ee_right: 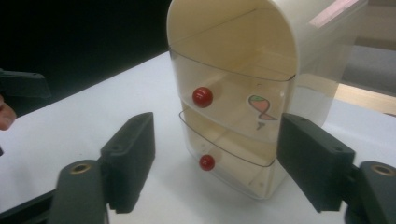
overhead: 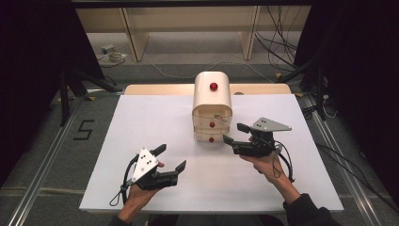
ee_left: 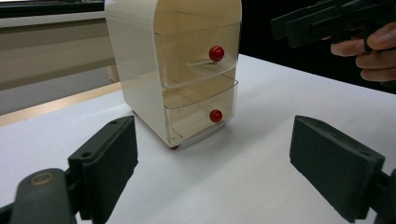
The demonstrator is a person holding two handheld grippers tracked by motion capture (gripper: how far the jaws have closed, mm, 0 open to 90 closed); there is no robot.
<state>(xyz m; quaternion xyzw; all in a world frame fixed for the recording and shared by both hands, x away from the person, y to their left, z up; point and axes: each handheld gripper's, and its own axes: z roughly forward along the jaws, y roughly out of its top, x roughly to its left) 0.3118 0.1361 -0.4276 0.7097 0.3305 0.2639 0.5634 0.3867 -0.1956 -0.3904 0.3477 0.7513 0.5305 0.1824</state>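
Hidden or cut off: the top drawer's front is seen in the high view only as a red knob (overhead: 213,86) on the curved hood; in both tool views the top of the drawer unit (overhead: 212,101) runs out of frame, and so do its back and far side.
Hard to make out: a small red and green shape (ee_right: 259,106) in the upper of the two clear drawers; whether it is a sticker or a loose item I cannot tell.
Upper clear drawer (ee_right: 233,100): slightly pulled out, red knob on its front, otherwise nothing clear inside.
Lower clear drawer (ee_right: 231,161): closed, red knob, looks empty.
Drawer unit, place: on the white surface (overhead: 155,122), just ahead of the right tool (overhead: 233,133), a little apart from its tips; well ahead and to the right of the left tool.
Right tool: jaws spread wide, nothing between them, aimed at the drawer fronts.
Left tool (overhead: 170,157): jaws spread, holding nothing, low over the surface.
Other hand: in the left tool view, fingers (ee_left: 373,51) and a dark jaw of the right tool cut off at the top right edge.
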